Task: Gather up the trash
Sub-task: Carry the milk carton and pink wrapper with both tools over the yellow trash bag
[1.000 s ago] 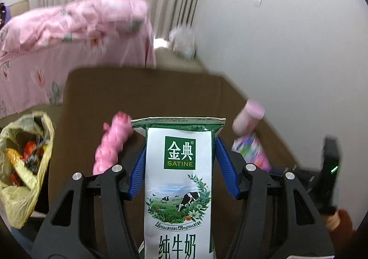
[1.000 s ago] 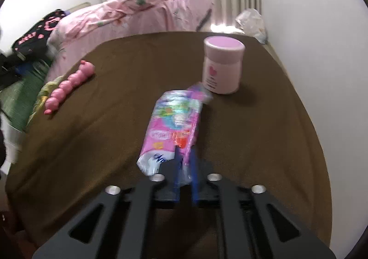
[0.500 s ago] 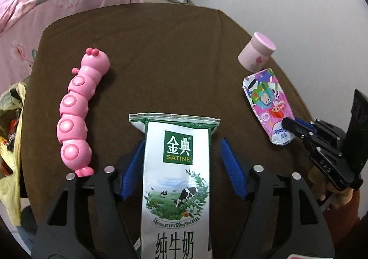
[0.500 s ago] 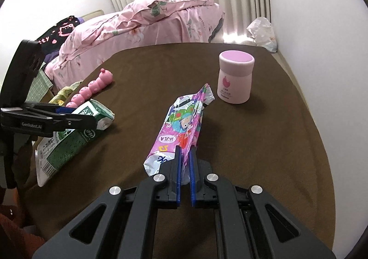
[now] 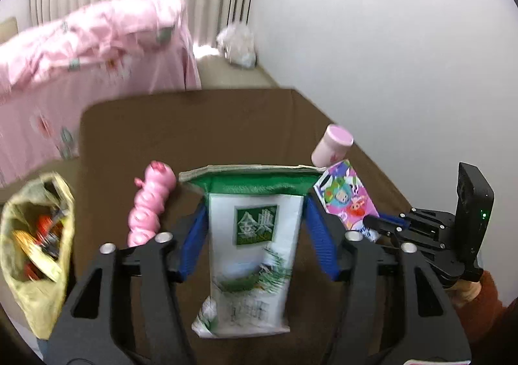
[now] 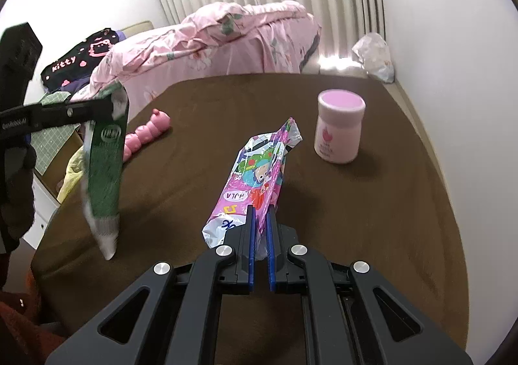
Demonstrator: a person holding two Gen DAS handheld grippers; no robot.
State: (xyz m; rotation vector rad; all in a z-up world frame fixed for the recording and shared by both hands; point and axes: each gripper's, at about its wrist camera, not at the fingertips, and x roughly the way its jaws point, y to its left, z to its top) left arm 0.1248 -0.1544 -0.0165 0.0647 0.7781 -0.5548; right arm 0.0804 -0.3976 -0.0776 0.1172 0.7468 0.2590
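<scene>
My left gripper [image 5: 255,235] is shut on a green-and-white milk carton pouch [image 5: 252,245] and holds it above the brown table [image 5: 194,125]. From the right wrist view the carton [image 6: 103,170] hangs off the left gripper [image 6: 110,109], clear of the table. My right gripper [image 6: 261,219] is shut on a pink cartoon snack wrapper [image 6: 255,177], held above the table; the wrapper [image 5: 346,196] also shows in the left wrist view. A yellow trash bag [image 5: 35,248] with wrappers inside sits open beside the table's left edge.
A pink caterpillar toy [image 6: 145,135] lies on the table's left side and a pink-lidded jar [image 6: 338,130] stands at the right. A bed with a pink quilt [image 6: 226,38] is behind the table. A white plastic bag [image 6: 375,54] lies on the floor by the wall.
My left gripper has lifted and tilted up with the milk carton, which now hangs above the table. My right gripper still holds the wrapper, raised slightly.
</scene>
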